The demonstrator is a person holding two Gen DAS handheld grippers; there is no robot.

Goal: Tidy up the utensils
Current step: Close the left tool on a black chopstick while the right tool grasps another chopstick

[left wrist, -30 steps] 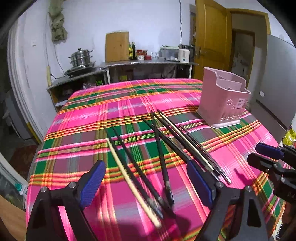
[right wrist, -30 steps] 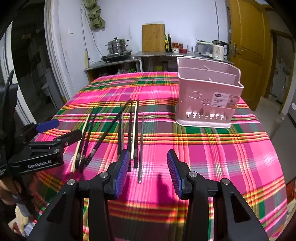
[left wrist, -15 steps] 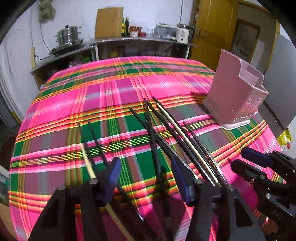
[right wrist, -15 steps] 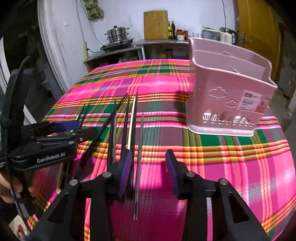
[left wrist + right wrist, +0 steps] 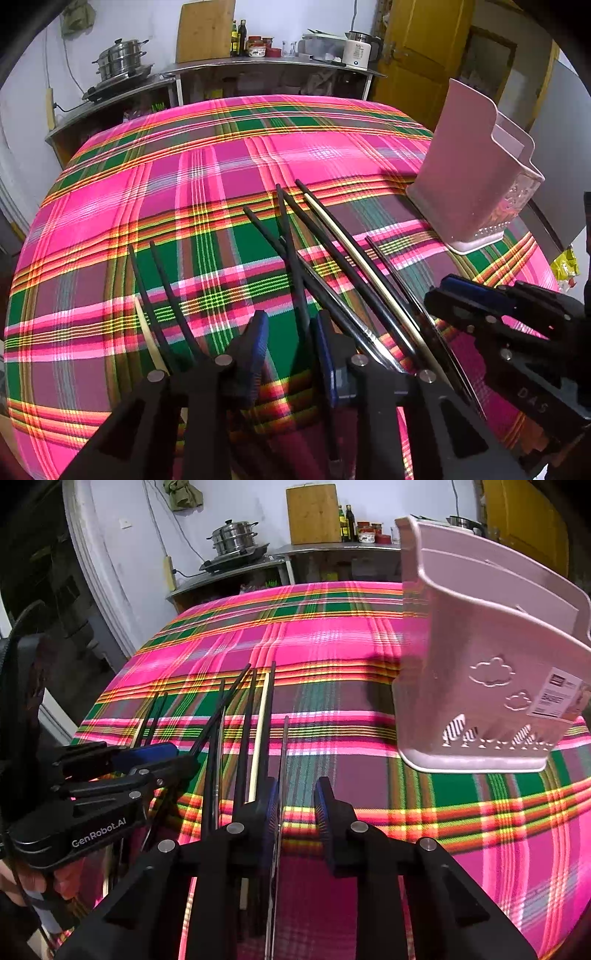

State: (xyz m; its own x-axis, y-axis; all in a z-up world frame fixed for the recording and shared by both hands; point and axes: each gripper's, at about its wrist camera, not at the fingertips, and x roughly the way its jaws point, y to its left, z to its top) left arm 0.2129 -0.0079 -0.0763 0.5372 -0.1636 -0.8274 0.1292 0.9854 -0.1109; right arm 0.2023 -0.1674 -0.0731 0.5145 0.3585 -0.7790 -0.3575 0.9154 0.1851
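Several black chopsticks [image 5: 295, 258] and a pale wooden one [image 5: 354, 266] lie fanned out on the plaid tablecloth [image 5: 184, 192]. My left gripper [image 5: 291, 350] hangs low over them with its jaws closing. One black chopstick runs between them close to the right pad, and a gap still shows. My right gripper [image 5: 295, 805] is closing too, around a thin dark chopstick [image 5: 284, 738] that lies along its left pad. The pink utensil basket [image 5: 480, 664] stands upright to the right. Each gripper shows in the other's view: right gripper [image 5: 437, 293], left gripper [image 5: 181, 757].
A counter [image 5: 258, 66] behind the table carries a steamer pot [image 5: 120, 61], a cutting board [image 5: 205, 29], bottles and a kettle [image 5: 358, 51]. A yellow door [image 5: 417, 55] is at the back right. A hand [image 5: 14, 882] holds the left gripper.
Both grippers have come forward and down over the chopsticks, and both pairs of jaws have narrowed from wide open. The basket now looms larger in the right wrist view.
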